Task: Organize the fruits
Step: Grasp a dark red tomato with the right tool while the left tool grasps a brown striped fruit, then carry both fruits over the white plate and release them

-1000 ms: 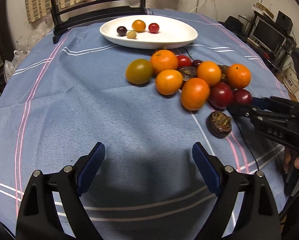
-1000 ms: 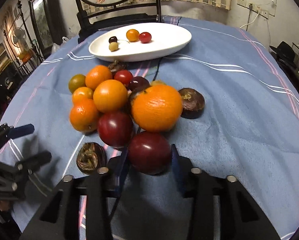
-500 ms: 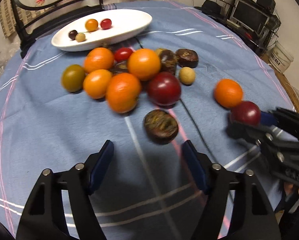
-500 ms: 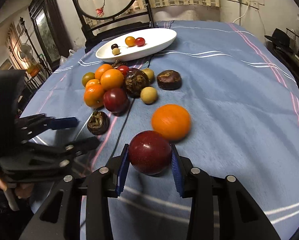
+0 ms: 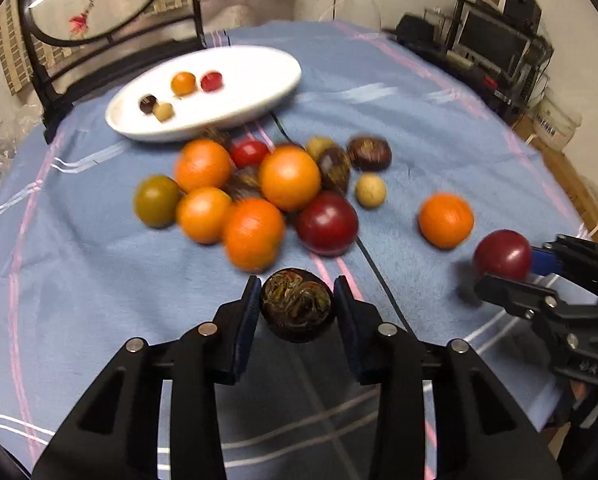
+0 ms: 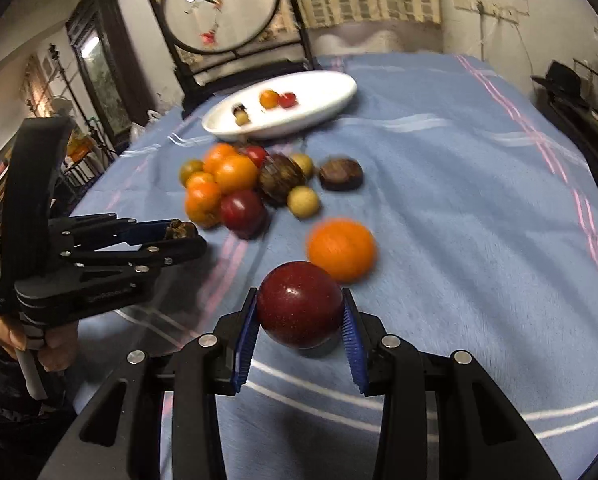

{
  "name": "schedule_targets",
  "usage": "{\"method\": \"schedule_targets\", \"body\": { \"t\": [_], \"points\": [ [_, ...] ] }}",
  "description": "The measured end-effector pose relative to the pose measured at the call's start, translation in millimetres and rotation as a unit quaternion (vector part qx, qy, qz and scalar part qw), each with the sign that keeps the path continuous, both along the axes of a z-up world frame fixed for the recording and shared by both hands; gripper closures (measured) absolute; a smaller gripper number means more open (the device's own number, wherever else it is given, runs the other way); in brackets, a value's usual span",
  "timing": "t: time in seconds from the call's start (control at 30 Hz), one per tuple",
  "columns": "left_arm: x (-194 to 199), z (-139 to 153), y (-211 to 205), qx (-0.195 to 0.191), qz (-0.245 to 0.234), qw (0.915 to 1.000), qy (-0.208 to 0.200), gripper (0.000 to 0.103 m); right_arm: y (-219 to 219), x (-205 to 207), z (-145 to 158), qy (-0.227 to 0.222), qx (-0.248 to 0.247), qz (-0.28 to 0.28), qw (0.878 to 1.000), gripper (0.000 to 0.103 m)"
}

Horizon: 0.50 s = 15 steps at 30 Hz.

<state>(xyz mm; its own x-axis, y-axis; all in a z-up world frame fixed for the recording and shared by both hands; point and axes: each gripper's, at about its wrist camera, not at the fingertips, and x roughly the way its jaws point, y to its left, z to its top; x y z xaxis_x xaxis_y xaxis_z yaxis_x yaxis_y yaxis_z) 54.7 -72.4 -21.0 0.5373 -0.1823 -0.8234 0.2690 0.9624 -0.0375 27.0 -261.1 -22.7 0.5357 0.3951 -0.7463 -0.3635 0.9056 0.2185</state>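
Observation:
My left gripper [image 5: 296,286] has its jaws closing, and both blue pads touch a dark wrinkled fruit [image 5: 297,306] held just above the blue cloth. From the right wrist view, that left gripper [image 6: 195,238] carries the fruit at its tips. My right gripper [image 6: 299,294] is shut on a dark red round fruit [image 6: 299,310]; the left wrist view shows this right gripper [image 5: 507,270] at the right. A pile of oranges and dark fruits [image 5: 289,178] lies mid-table. One orange [image 6: 341,250] lies apart. The white oval plate [image 5: 259,108] holds several small fruits.
A black chair [image 5: 111,40] with a round panel stands behind the plate. A thin black cable [image 5: 373,264] runs across the cloth. The table's edge [image 5: 559,184] curves down the right side, with shelves and a monitor [image 5: 495,44] beyond. A hand [image 6: 55,344] grips the left handle.
The left jaws have closed from wide apart onto the dark wrinkled fruit. The right gripper has drawn the red fruit away from the pile, and one orange now lies apart from it.

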Motion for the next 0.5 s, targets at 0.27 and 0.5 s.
{"method": "schedule_targets", "body": {
  "t": [0.27,0.5],
  "points": [
    [34,76,47,0.0,0.037,0.995,-0.093,0.066,38,43,69,-0.086,0.007,0.009,0.996,0.063],
    [116,69,75,0.008,0.09,0.9921,-0.087,0.066,91,136,69,-0.066,0.004,0.01,0.998,0.063]
  ]
}}
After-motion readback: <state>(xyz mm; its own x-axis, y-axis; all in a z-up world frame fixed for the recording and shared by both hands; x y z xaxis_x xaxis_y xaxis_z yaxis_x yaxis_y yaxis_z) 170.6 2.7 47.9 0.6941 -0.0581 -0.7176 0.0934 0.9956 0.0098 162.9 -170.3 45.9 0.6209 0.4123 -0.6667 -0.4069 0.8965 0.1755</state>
